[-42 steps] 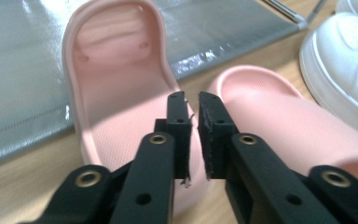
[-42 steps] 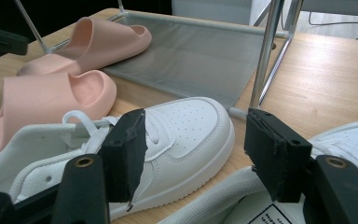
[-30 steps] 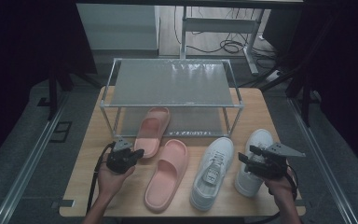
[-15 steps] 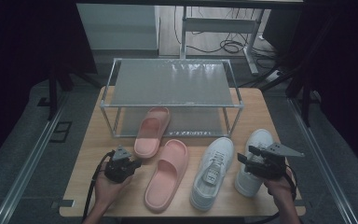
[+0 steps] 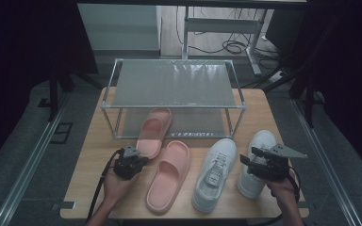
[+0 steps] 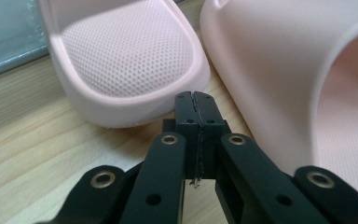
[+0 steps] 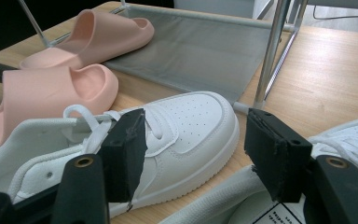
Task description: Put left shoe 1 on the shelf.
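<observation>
left gripper (image 6: 196, 100): jaws pressed together, nothing held, at perforated heel of pink foam slide (image 6: 126, 56) | right gripper (image 7: 193, 154): jaws parted, empty, over white leather sneaker (image 7: 177, 135) | wooden desk (image 5: 259, 110)

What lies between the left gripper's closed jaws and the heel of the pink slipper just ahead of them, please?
A bare strip of wooden table separates the left gripper from the pink slipper, as the left gripper view shows.

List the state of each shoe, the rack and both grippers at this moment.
Left gripper: shut, empty, at the far slipper's heel.
Right gripper: open, empty, over the sneakers.
Far pink slipper: flat, toe under the rack.
Near pink slipper: flat on the table.
Left white sneaker: upright, laced.
Right white sneaker: upright.
Shoe rack: standing, top shelf bare.
</observation>
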{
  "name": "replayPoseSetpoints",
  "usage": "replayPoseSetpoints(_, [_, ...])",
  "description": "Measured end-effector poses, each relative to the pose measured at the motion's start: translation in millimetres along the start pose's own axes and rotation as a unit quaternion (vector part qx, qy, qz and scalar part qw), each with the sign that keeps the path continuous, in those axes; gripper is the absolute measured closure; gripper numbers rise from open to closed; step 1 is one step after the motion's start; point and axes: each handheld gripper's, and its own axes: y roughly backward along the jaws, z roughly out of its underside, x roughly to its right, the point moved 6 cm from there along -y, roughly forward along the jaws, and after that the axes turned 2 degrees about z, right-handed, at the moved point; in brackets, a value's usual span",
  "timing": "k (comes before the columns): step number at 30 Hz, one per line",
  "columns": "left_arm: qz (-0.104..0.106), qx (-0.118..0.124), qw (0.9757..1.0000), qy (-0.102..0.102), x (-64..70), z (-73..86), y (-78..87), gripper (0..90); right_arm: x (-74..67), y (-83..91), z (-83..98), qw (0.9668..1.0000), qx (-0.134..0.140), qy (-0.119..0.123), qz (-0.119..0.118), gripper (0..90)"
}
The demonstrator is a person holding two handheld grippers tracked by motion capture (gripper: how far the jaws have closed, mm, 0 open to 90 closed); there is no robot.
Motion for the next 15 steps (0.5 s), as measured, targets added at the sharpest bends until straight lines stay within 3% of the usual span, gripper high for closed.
replayPoseSetpoints(9, [-0.002, -0.007, 1.0, -0.004, -4.1, -13.4, -16.2, 90.0, -1.1, -1.8, 0.9, 1.0, -0.003, 0.0, -0.001, 39.1])
replayPoseSetpoints(15, [-0.011, -0.01, 0.9997, -0.021, -3.4, -21.9, -25.2, 90.0, -1.0, -1.3, 0.8, 1.0, -0.003, -0.001, -0.001, 39.1])
